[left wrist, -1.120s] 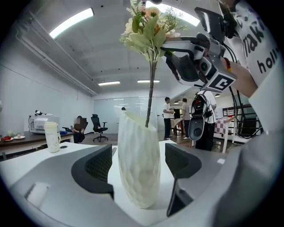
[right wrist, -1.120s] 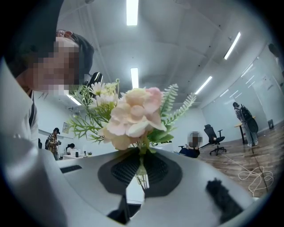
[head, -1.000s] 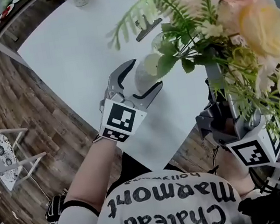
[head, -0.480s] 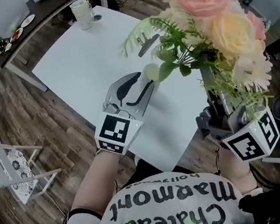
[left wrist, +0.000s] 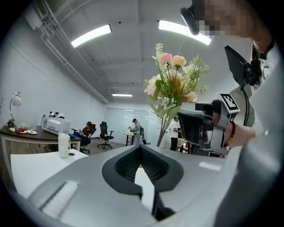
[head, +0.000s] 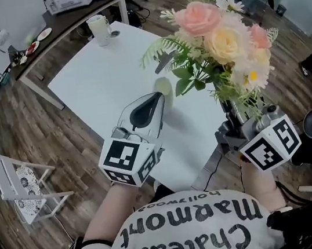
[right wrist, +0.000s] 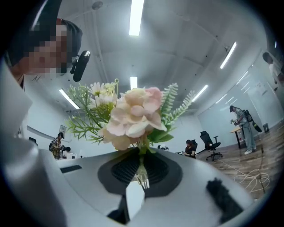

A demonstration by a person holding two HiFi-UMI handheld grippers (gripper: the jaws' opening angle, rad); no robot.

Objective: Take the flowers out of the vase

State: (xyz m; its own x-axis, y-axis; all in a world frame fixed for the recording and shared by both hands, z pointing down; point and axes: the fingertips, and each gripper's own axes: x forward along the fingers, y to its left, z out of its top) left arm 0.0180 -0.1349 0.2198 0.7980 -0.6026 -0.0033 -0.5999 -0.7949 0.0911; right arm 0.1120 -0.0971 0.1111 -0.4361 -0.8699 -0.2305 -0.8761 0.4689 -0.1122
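The flowers (head: 220, 46) are already clear of the vase (head: 163, 85): the right tool (head: 236, 119) is clamped on the bundled stems low down and holds the bunch in the air at the near right edge of the table (head: 95, 72), to the right of the vase and apart from it. The left tool (head: 152, 98) has its jaws together on nothing and hangs above the table, with the vase just beyond its tip, so nothing steadies the vase now. The main risk, as I judge it, comes from the grip itself. The stems are thin and gathered at one low point while the heavy blooms and ferns sit high above it, so a quick swing or tilt of the right tool could make the bunch pivot in the jaws, or let a single stem slide out of the bundle and drop. A second risk is the trailing greenery (the fern fronds reach out toward the table), which could brush the unheld vase and tip it if the bunch is carried back across. The bunch's long axis runs close to upright, crossing the right tool's jaws, with the cut ends pointing down past them and the pink and cream heads pointing up, fanning slightly outward.
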